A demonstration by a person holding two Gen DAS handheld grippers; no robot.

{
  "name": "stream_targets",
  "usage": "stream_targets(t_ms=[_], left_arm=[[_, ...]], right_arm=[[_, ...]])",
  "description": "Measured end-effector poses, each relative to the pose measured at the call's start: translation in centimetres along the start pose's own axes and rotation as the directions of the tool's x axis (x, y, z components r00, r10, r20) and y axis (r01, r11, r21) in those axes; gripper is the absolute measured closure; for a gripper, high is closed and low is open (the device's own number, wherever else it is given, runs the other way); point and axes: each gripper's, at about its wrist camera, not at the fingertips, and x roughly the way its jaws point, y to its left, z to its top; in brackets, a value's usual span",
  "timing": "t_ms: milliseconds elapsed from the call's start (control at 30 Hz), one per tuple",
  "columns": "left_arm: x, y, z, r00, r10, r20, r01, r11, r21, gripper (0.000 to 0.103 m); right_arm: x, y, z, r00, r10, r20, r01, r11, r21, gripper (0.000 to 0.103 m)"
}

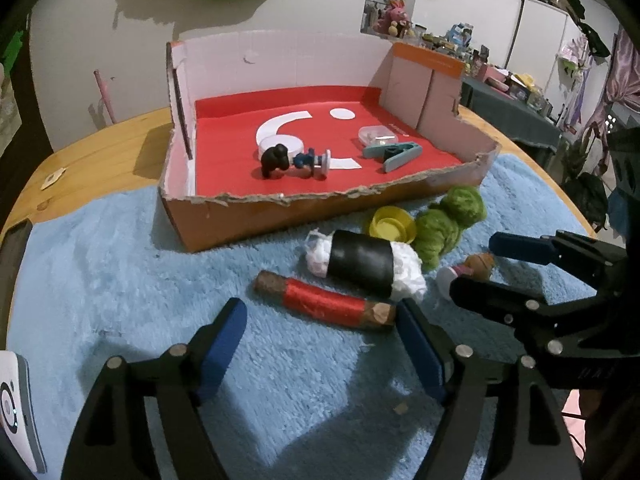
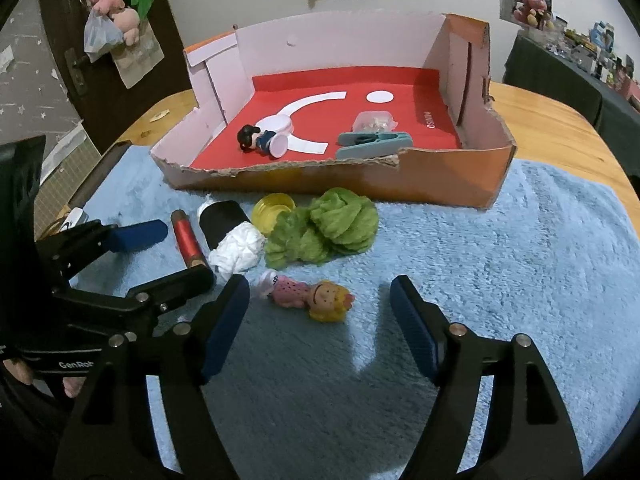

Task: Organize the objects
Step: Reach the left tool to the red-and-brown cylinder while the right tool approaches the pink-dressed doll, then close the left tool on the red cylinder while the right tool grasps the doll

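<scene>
Blue-padded left gripper (image 1: 320, 344) and right gripper (image 2: 320, 320) both gape empty above rug (image 2: 500, 260)

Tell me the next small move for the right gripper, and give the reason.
Probably ease the right gripper forward and down until its pads flank the blonde doll, then close. Its jaws stand open with nothing between them, and the doll lies on the blue mat just ahead of the fingertips, outside the cardboard box. The left gripper faces the red thread spool instead.
</scene>
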Motion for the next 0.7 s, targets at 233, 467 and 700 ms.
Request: stream_targets(t_ms=[233,467,700], left_arm=[[0.55,0.34,0.62,1.000,-0.017,-0.003,0.017,1.000,0.009,0.024],[0.55,0.01,0.53,1.000,-0.010,0.006,0.010,1.000,0.020,0.027],[0.08,-0.47,0.26,1.000,-0.019,0.020,0.018,1.000,0.019,0.028]], right_arm=[[0.59,-0.04,-0.24,1.000,-0.013,-0.006,0.013,1.000,-0.010,0.030],[0.48,-0.07,-0.38,1.000,-0.016,-0.002,0.016,1.000,-0.024,0.039],[0.24,-0.13,-0.49,1.000,-0.002,0.004,0.002,1.000,-0.023,0.051]])
